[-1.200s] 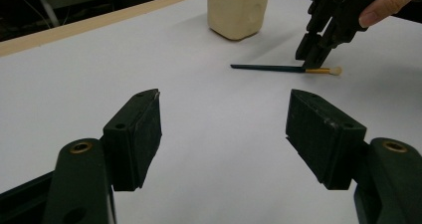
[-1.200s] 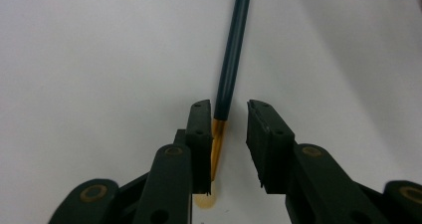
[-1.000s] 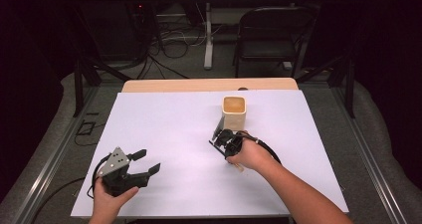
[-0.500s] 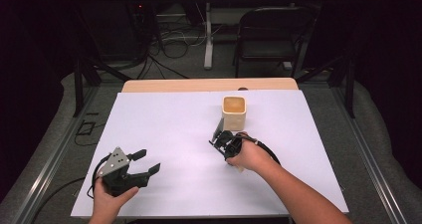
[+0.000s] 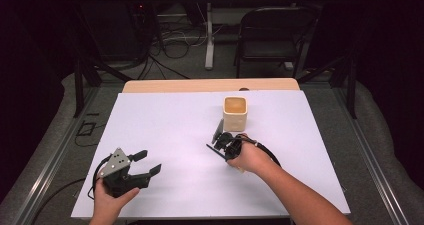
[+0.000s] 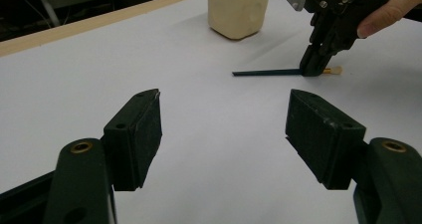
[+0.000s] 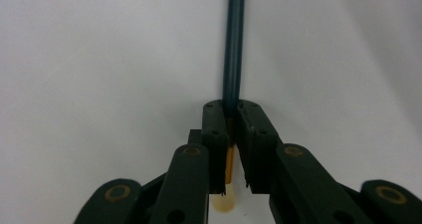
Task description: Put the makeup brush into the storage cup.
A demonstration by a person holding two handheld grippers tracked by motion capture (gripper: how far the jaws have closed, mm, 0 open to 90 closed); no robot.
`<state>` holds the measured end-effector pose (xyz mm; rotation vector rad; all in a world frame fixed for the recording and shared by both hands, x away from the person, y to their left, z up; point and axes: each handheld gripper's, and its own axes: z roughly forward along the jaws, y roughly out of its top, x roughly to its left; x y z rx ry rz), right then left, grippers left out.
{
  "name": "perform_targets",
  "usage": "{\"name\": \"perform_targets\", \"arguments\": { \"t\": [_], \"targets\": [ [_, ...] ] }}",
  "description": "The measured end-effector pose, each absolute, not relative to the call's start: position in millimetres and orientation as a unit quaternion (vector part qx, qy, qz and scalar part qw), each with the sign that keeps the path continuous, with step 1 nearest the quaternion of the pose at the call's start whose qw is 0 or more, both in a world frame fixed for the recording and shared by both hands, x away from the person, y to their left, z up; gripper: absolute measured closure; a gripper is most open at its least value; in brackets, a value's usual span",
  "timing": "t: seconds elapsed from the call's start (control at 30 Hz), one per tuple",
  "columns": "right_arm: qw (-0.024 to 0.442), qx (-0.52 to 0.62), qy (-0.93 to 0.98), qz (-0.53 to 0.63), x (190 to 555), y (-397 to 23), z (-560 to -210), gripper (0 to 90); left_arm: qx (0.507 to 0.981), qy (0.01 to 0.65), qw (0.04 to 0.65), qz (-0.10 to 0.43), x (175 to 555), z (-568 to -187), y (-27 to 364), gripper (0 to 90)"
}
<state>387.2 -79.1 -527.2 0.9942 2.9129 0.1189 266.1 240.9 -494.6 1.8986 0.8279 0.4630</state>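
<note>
A: How is the left claw held?
B: Spread wide, with nothing gripped, low over the desk.
A: And the right claw?
B: Its jaws have just been closing; the pencil is pinched near its eraser end, flat on the desk, before the cup.

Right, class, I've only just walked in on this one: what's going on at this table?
A person holds a gripper in each hand over a white-covered table. The right gripper has just been closing and is now shut on a dark blue pencil lying flat on the table, near its yellow eraser end. A cream cup stands just beyond it. The left gripper rests with jaws open and nothing between them, nearer the person.
</note>
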Motion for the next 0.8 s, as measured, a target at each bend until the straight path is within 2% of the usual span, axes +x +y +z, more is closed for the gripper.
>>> {"name": "perform_targets", "arguments": {
  "t": [0.8],
  "targets": [
    [0.059, 0.289, 0.955, 0.036, 376.5, -72.2, -524.4, 83.8, 0.780, 0.341, 0.488, 0.191, 266.2, -494.5, 241.6, 30.8]
  ]
}}
